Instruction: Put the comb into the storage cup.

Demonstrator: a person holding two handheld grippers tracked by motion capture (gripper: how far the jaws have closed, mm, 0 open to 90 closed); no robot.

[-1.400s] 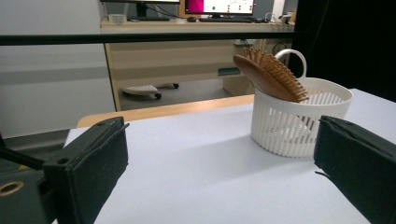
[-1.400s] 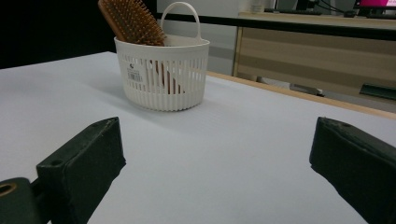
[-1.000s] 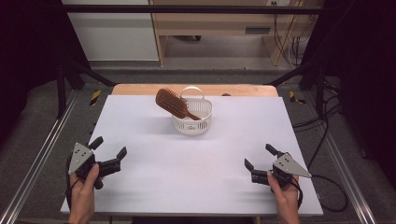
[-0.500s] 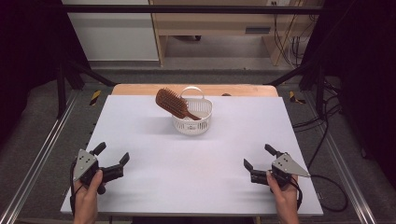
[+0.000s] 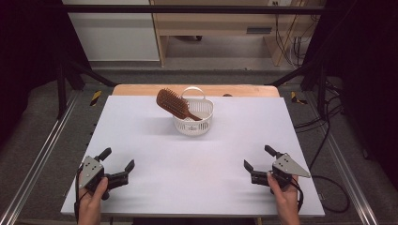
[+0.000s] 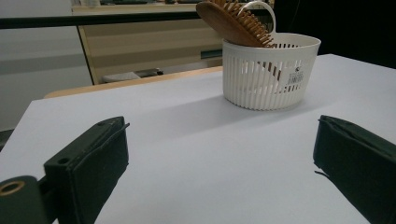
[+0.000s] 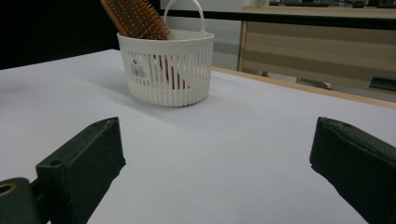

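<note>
A white slatted basket with a hoop handle stands at the far middle of the white table. A brown wooden hairbrush leans in it, handle down, its head sticking out to the upper left. Near the front left corner, my left gripper is held open and empty. At the front right my right gripper is also open and empty. The left gripper view looks between my left gripper's wide-apart jaws to the basket and brush. The right gripper view shows my right gripper, the basket and brush.
A wooden strip runs along the table's far edge. Black frame bars and cables flank the table. A wooden bench stands behind it. A wide stretch of bare tabletop lies between both grippers and the basket.
My left gripper has drawn back toward the front edge and slightly right, still open. The right gripper, basket and brush have hardly moved.
</note>
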